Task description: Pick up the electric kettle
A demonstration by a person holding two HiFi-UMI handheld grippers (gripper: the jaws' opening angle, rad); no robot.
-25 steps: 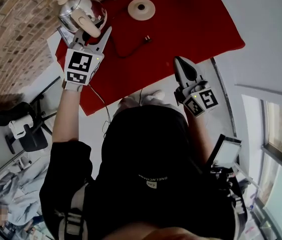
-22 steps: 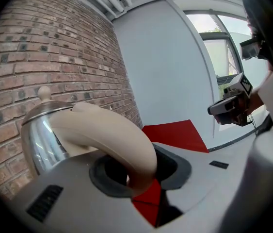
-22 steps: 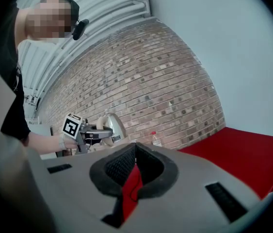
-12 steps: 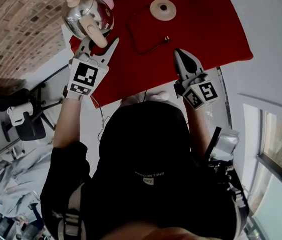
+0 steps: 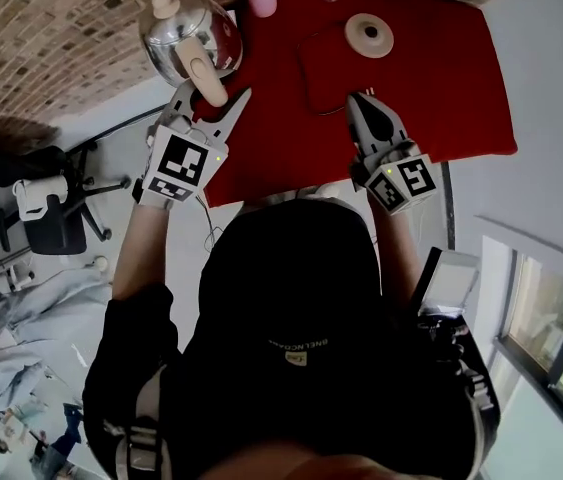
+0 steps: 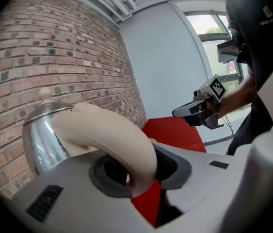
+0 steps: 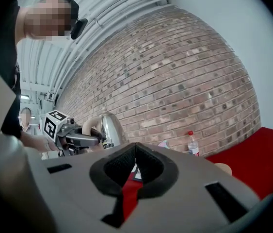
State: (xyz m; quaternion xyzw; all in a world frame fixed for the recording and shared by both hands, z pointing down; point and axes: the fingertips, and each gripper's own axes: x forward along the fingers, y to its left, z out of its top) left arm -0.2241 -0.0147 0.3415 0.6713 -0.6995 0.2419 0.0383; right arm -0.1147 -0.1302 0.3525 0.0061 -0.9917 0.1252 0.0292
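Carried out beyond the left edge of the red cloth (image 5: 431, 98) since a second ago: electric kettle (image 5: 186, 33), aloft. Left gripper (image 5: 211, 90) pinching its cream handle (image 5: 204, 68); right gripper (image 5: 361, 98) pressed together, empty, over the cloth's near edge. Best to keep the clamp firm and the body level, without swinging.
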